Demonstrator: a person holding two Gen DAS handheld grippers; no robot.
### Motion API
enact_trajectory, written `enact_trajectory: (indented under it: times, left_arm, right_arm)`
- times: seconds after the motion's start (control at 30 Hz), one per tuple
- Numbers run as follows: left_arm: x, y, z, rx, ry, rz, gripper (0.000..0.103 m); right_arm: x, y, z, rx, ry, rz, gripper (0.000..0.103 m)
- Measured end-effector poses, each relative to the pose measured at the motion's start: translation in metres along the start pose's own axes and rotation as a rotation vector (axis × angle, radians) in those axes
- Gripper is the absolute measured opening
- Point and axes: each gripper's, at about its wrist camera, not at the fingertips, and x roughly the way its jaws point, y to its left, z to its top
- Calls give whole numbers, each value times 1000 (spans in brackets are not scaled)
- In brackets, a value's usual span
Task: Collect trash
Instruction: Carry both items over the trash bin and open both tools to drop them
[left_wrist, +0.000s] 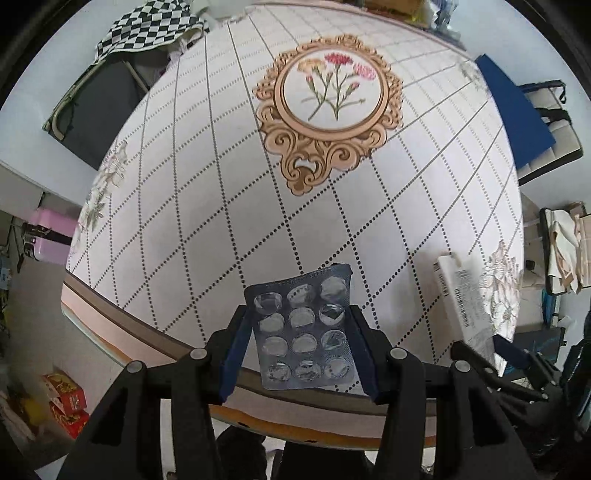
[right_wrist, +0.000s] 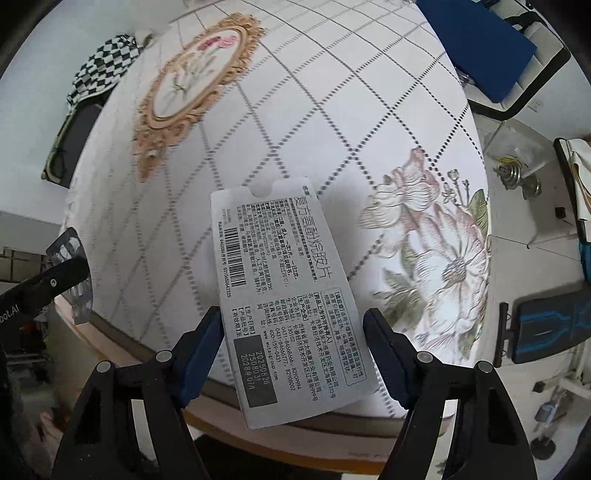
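Trash is picked up: left gripper (left_wrist: 299, 332) jaws grasp a pill pack (left_wrist: 304, 328), right gripper (right_wrist: 295, 354) jaws grasp a box (right_wrist: 288, 295), and next comes finding a bin.

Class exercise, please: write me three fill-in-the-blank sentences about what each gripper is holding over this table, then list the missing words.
1. The left gripper is shut on an emptied ____ pack.
2. The right gripper is shut on a flattened medicine box printed with a black ____ near one edge.
3. The tablecloth shows flowers inside an ornate ____ frame.

Missing words: blister; barcode; oval
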Motion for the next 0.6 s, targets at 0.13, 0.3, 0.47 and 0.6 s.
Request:
enact_trajectory:
  times: [0.13, 0.3, 0.47, 0.6]
  left_arm:
    - [-2, 13, 0, 12, -36, -19, 49]
    - [-10, 40, -16, 5, -58, -60, 49]
    - [23, 58, -12, 21, 3, -113, 49]
    - [48, 64, -2, 40, 37, -116, 49]
  right_arm:
    - [-4, 27, -6, 17, -32, 18, 77]
    - [-10, 49, -21, 76, -87, -6, 77]
    - [34, 63, -9, 153, -9, -63, 80]
    - [49, 60, 1, 217, 25, -92, 91]
